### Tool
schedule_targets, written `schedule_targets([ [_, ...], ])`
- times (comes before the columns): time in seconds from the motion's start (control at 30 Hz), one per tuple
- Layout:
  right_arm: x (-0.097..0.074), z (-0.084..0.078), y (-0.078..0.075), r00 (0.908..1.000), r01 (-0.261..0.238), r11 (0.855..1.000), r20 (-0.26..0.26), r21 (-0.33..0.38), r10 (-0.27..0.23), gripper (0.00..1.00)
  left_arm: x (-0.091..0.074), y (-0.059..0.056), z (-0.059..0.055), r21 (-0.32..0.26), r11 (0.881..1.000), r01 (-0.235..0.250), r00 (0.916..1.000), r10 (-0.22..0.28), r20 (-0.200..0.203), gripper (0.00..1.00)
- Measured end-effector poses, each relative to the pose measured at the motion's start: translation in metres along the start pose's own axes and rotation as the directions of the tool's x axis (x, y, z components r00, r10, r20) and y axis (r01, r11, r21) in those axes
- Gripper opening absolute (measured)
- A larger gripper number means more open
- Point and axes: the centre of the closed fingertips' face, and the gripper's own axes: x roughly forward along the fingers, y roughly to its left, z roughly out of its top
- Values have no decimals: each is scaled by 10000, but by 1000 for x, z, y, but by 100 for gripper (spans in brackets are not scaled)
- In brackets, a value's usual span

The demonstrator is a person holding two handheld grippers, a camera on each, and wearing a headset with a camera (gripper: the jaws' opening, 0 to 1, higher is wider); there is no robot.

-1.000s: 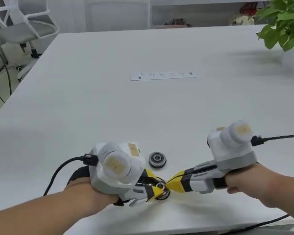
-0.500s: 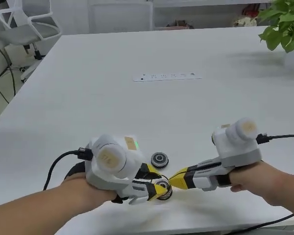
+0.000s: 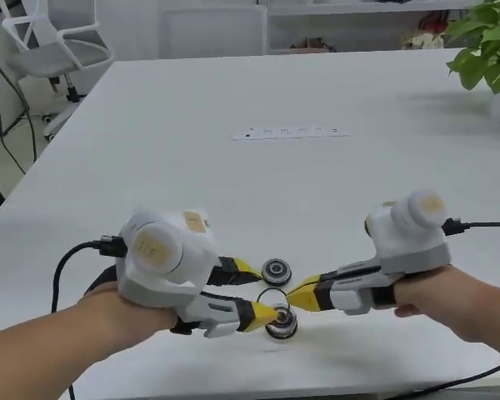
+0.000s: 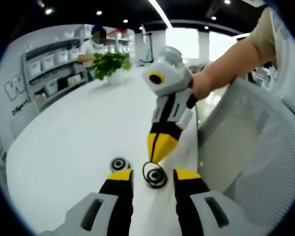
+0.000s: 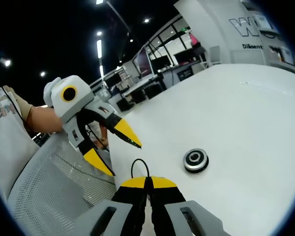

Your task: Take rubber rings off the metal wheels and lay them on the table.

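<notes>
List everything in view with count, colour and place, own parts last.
table: one, white, under everything.
power strip: one, white, mid-table beyond the grippers.
metal wheels: two, silver and black; one lying free, one at the left gripper's jaw tips.
rubber ring: one, black, pinched in the right gripper's tips.
plant: one, green, far right.
office chair: one, white and grey, beyond the far left corner.
left gripper: white, yellow tips, jaws open.
right gripper: same colours, jaws shut on the ring.
hands: two, each holding a gripper.
</notes>
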Motion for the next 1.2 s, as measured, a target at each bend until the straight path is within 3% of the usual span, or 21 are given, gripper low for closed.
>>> schedule_targets([
  [0.5, 15, 24, 7, 9999, -108, 9995, 51, -303, 109, 0, -41, 15, -8, -475, 9966, -670, 9975, 681, 200, 48],
  [0.83, 36, 27, 8, 9995, -111, 9987, -289, -503, 96, 0, -60, 24, -19, -697, 9911, -1133, 9933, 1147, 156, 52],
  [1.13, 51, 24, -4, 9977, 493, 9982, -450, -341, -508, 0, -69, 27, -28, -850, 9865, -1399, 9900, 1411, 81, 55],
  [1.2, 53, 21, -11, 9949, 842, 9956, -519, -410, -863, 0, -71, 29, -30, -874, 9856, -1451, 9893, 1461, 51, 56],
])
